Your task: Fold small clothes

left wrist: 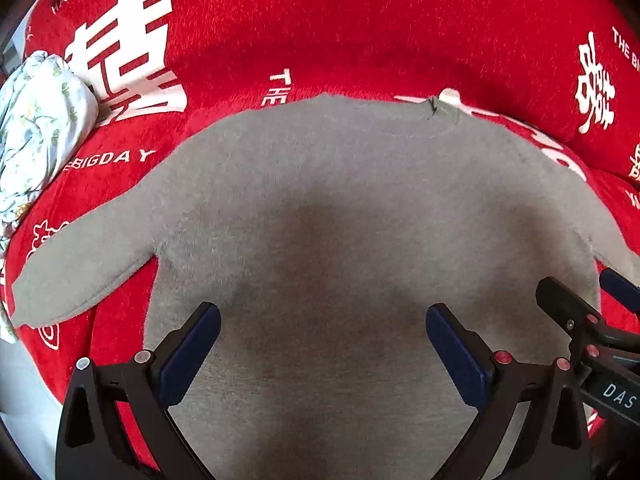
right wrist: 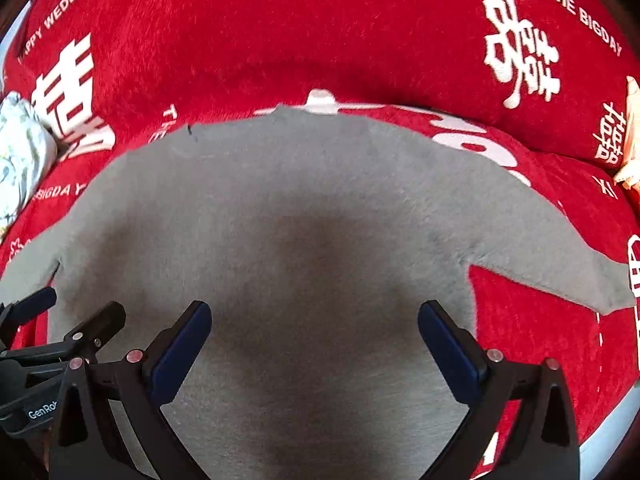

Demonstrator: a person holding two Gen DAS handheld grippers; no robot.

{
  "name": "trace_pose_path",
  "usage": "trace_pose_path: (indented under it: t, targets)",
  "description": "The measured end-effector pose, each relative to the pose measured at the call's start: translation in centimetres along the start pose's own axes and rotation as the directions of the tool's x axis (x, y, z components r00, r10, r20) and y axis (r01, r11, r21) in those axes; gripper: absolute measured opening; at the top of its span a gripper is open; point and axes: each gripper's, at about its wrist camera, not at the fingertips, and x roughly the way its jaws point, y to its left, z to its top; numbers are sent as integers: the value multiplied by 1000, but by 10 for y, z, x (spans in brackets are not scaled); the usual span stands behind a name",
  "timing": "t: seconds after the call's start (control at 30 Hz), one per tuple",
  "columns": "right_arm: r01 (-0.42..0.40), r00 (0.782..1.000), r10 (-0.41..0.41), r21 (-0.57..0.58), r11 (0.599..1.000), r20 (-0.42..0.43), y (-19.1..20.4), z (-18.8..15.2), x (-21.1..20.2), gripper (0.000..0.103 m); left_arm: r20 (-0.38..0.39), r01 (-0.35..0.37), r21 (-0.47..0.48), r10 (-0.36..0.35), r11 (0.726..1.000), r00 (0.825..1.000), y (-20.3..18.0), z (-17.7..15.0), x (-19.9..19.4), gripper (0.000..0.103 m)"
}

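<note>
A small grey fuzzy sweater (left wrist: pixel 320 208) lies flat on a red blanket (left wrist: pixel 320 32), neck away from me, both sleeves spread out; it also shows in the right wrist view (right wrist: pixel 304 208). My left gripper (left wrist: pixel 323 328) is open and empty, hovering over the sweater's lower body. My right gripper (right wrist: pixel 314 326) is open and empty, over the same lower body, just right of the left one. The right gripper also shows at the right edge of the left wrist view (left wrist: pixel 588 300). The left gripper shows at the left edge of the right wrist view (right wrist: pixel 76 312).
The red blanket (right wrist: pixel 320 28) carries white characters and lettering. A bundled white floral cloth (left wrist: pixel 36 128) lies at the left; it also shows in the right wrist view (right wrist: pixel 20 152). A pale cream item (right wrist: pixel 632 136) sits at the right edge.
</note>
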Motion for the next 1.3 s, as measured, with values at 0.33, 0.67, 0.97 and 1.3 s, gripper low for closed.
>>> trace_pose_path:
  t: [0.33,0.67,0.97,1.3]
  targets:
    - [0,999,-2,33,999,47,-20,7,-14,103,40,-14,-2,14,1000,999,-15,8,-12,103]
    - [45,996,-50,54,998,80,-40,8,-17,103,34,-36,44,35,998,999,-40,14,-16,103]
    - [68,990,-75,60,996,116,-57,11,-23,103,33,-67,63,64,996,997,-63,20,-16,103]
    - [105,982,-125,141,984,141,-105,15,-37,103,23,-67,84,66,994,998,-101,32,-15,103]
